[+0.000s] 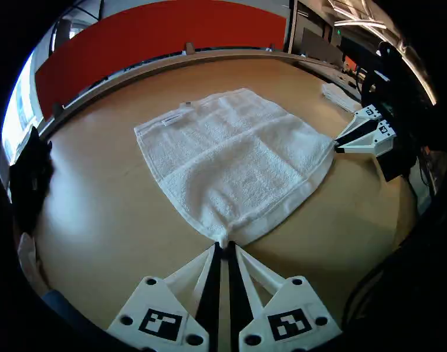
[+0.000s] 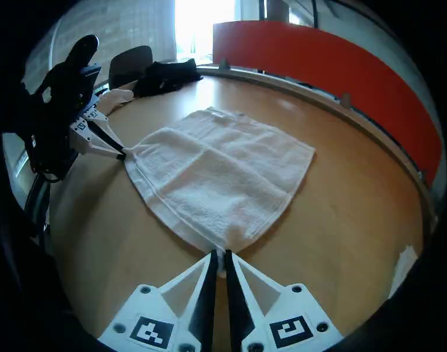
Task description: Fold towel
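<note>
Towel (image 1: 235,158) lies spread flat on table (image 1: 106,205), white, creased in quarters. My left gripper (image 1: 223,249) nipped nearly closed on one corner. Right gripper (image 2: 220,261) likewise pinched on neighbouring corner of same edge. I judge task at start: both corners gripped, nothing lifted, fold not yet made. Carry-over to far edge and smoothing left. Can't tell whether cloth is single layer or already doubled. Pinch depth hidden between fingers. Dark bundle (image 2: 165,76) at table edge unclear.
</note>
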`<state>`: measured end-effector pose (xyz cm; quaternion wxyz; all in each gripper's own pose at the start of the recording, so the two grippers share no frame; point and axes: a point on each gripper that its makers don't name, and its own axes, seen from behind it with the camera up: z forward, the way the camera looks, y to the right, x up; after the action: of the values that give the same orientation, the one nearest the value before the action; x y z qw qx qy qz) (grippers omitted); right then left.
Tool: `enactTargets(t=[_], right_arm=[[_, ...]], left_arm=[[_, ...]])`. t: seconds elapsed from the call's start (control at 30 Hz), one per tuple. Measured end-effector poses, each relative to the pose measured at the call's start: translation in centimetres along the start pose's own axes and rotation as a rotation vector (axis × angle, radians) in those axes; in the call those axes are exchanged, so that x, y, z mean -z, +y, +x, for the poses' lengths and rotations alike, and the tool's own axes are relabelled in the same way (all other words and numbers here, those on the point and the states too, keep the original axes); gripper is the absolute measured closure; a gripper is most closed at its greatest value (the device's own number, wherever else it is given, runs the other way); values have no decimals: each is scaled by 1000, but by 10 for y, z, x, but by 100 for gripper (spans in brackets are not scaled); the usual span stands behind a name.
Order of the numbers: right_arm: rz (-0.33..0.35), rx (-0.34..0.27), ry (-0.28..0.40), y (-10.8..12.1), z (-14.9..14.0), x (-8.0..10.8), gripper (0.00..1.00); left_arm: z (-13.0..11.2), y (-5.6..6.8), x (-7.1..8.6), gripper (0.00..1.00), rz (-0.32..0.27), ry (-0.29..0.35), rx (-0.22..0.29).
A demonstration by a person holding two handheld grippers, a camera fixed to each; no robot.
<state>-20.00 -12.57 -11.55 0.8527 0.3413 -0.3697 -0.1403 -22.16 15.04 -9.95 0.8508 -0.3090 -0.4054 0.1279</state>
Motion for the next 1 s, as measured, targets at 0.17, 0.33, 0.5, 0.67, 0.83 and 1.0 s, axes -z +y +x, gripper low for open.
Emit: enactTargets(t=[0.17, 0.33, 0.5, 0.67, 0.83, 1.0], right_arm=[[-3, -5, 10, -1, 6, 3, 90], [-10, -7, 36, -2, 18, 11, 90], [-15, -7, 62, -3, 32, 24, 90], [-18, 4, 80, -5, 45, 39, 90], [-18, 12, 96, -8, 60, 55, 90], [-12, 17, 113, -11, 74, 71, 90]], left_arm=[[9, -1, 6, 92, 3, 16, 14], [22, -3, 17, 92, 5, 36, 30], [33, -5, 30, 92, 10, 54, 44], [45, -5, 44, 92, 16, 76, 55], [55, -5, 59, 92, 24, 91, 67], [64, -5, 75, 92, 32, 105, 81]])
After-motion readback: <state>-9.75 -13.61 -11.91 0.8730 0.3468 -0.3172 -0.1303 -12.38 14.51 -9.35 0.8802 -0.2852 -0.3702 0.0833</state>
